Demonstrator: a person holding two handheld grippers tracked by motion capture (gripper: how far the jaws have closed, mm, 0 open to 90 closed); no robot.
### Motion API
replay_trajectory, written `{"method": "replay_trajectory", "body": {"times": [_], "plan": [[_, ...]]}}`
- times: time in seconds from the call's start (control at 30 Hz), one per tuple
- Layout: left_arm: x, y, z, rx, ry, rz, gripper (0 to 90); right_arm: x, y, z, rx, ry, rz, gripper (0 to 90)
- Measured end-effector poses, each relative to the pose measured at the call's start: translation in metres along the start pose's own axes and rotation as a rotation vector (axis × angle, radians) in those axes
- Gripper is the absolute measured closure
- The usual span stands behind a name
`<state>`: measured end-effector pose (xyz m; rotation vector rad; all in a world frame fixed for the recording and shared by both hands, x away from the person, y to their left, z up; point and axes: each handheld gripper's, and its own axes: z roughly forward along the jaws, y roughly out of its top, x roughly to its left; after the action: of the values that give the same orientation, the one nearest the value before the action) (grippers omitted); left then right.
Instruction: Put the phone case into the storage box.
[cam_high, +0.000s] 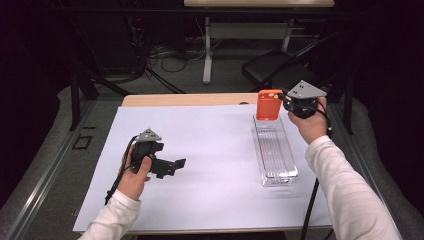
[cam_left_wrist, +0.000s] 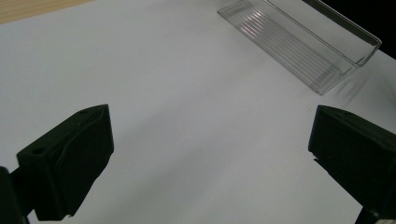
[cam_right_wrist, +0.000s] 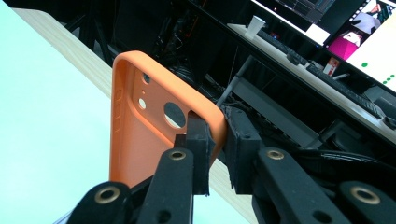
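- High view: the right gripper is up at the far right of the bench, and a hand holds it from behind.
- Its jaws are squeezed onto the edge of an orange phone case.
- The phone case stands up straight at the far end of a long clear tray.
- Its bottom edge is down by the far end of the tray, but you cannot tell if it touches the tray.
- The clear tray lies on a big white sheet that covers most of the bench, and it runs from near to far.
- The left gripper is low over the white sheet on the left side, well away from the tray.
- Left gripper view: its two black jaws are wide apart, with nothing between them but the white sheet. The clear tray is far off at the top right.
- Right gripper view: the black jaws pinch the side rim of the orange phone case close to its top corner. The case has a round hole and small holes near the top.
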<state>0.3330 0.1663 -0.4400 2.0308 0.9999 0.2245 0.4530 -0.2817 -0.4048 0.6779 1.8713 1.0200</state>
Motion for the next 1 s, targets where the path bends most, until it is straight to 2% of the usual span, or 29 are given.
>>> {"method": "replay_trajectory", "body": {"times": [0.4, 0.57, 1.0], "plan": [[0.0, -0.001, 0.0, -0.002, 0.008, 0.003, 0.3, 0.002, -0.016, 0.013, 0.02, -0.015, -0.004, 81.2], [0.001, -0.002, 0.0, -0.003, 0.01, 0.001, 0.3, 0.004, -0.023, 0.019, 0.041, -0.024, -0.023, 81.2], [0.002, -0.005, -0.001, -0.001, 0.007, -0.004, 0.3, 0.011, -0.034, 0.03, 0.064, -0.02, -0.04, 81.1]]}}
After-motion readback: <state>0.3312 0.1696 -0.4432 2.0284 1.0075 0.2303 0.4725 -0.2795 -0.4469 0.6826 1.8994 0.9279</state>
